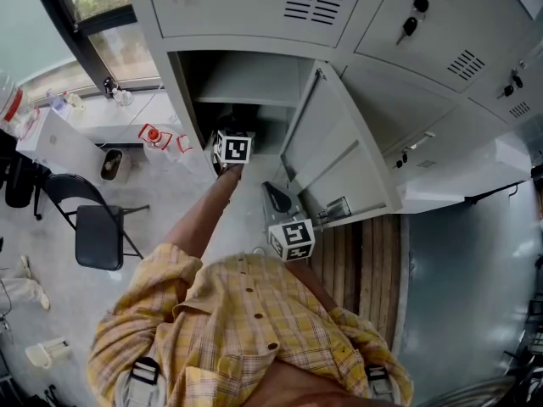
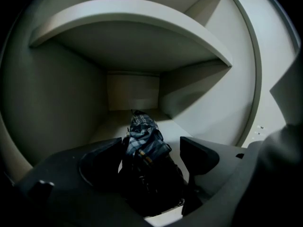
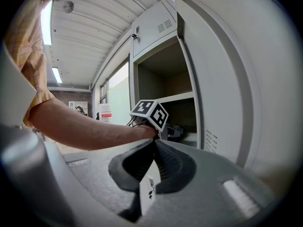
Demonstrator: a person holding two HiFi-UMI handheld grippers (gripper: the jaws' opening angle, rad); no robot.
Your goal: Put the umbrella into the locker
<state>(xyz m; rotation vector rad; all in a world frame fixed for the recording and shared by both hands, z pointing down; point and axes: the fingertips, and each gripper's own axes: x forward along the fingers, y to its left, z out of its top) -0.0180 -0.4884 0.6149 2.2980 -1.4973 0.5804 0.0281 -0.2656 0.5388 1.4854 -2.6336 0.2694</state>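
Inside the open locker (image 1: pixel 246 79), under its shelf (image 2: pixel 132 18), my left hand-held gripper (image 2: pixel 150 150) is reaching in. My left arm (image 1: pixel 204 214) is stretched out nearly straight from a rolled yellow plaid sleeve (image 1: pixel 161 270). The hand-held gripper tilts slightly downward toward the locker's floor. Its jaws stand wide apart. The folded umbrella (image 2: pixel 142 138) lies on the floor between them. The right jaw clearly stands off from the fabric, and the left jaw is just beside it.

The umbrella's blue and white plaid canopy is bunched and closed. Its long axis runs front to back. The thin tip points at the back wall (image 2: pixel 132 91), and the darker end is nearest me, low between the jaws.

My right hand-held gripper (image 3: pixel 154 148) is held close to my body, beside the lower corner of the open door (image 1: pixel 335 151). It points roughly level toward the locker, with its jaws pressed together.
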